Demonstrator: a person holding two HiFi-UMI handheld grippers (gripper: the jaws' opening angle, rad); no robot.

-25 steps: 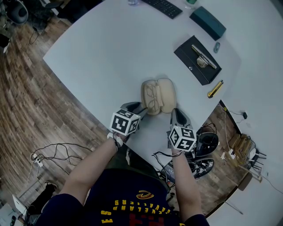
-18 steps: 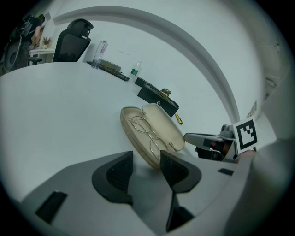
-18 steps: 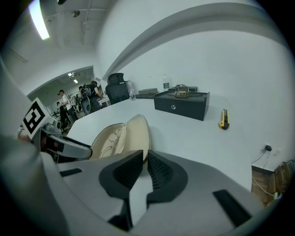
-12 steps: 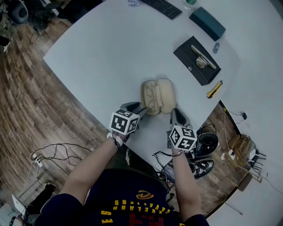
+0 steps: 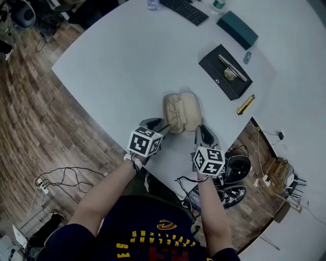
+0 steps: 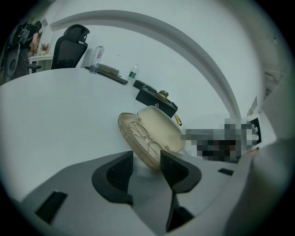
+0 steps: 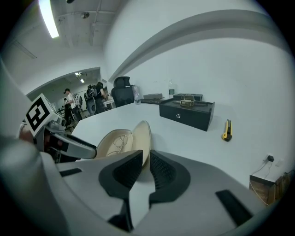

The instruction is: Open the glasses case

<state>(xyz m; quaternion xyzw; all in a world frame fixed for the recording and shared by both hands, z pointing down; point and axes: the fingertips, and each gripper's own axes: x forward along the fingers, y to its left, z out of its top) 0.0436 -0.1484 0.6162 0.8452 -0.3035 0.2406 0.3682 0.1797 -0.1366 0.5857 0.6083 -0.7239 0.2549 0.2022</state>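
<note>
A beige glasses case (image 5: 186,115) lies open on the white table (image 5: 127,66), wire-rimmed glasses (image 5: 175,112) resting in its left half. In the left gripper view the case (image 6: 159,126) reaches down between my left gripper's (image 6: 147,161) jaws. Its near end touches the right pad, and bare table shows beside the left pad, so this gripper is open. In the right gripper view the raised lid (image 7: 143,136) stands on edge, with my right gripper (image 7: 146,159) shut on its near rim. From the head view both grippers, left (image 5: 162,124) and right (image 5: 200,130), sit at the case's near end.
A black box (image 5: 226,71) carrying a gold object lies beyond the case, with a yellow utility knife (image 5: 246,104) to its right near the table's edge. Farther back are a teal box (image 5: 237,28) and a keyboard (image 5: 186,9). The table's near edge runs just behind the grippers.
</note>
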